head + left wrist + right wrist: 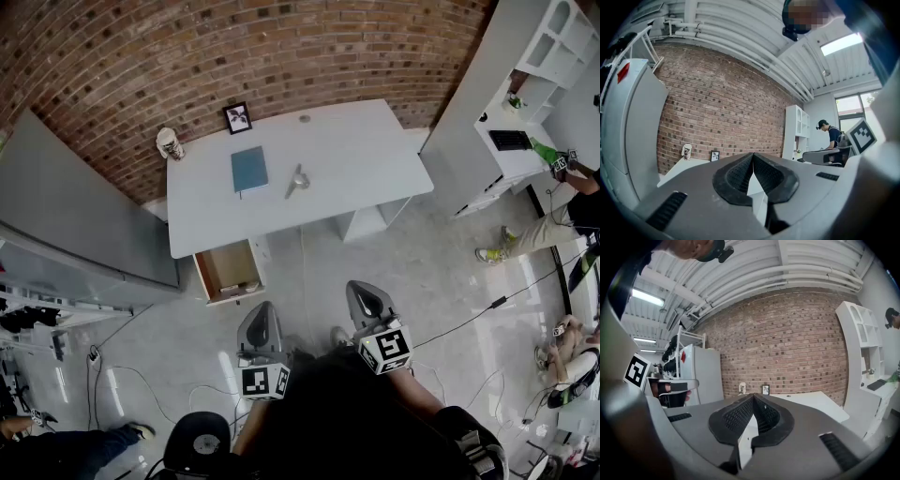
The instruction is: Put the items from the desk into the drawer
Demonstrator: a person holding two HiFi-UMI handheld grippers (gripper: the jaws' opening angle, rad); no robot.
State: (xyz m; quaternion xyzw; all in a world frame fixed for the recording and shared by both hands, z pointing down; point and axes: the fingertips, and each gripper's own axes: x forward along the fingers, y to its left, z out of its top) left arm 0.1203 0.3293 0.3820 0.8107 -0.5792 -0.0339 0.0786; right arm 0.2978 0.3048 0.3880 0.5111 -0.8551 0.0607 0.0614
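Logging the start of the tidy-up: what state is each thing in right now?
Drawer, open, looks empty.
Blue notebook, closed, flat on desk.
Picture frame, upright on desk.
Cup, upright on desk.
Silver metal object, lying on desk.
Left tongs, shut, empty.
Right tongs, shut, empty.

On the worktop (356, 159), the notebook (249, 169) lies left of centre, with the cup (170, 142) at its 10 o'clock, the picture frame (238, 117) at 12 o'clock by the back edge, and a small tool (297, 180) near at 3 o'clock. The open drawer (228, 272) juts from under the near edge at 6 o'clock.
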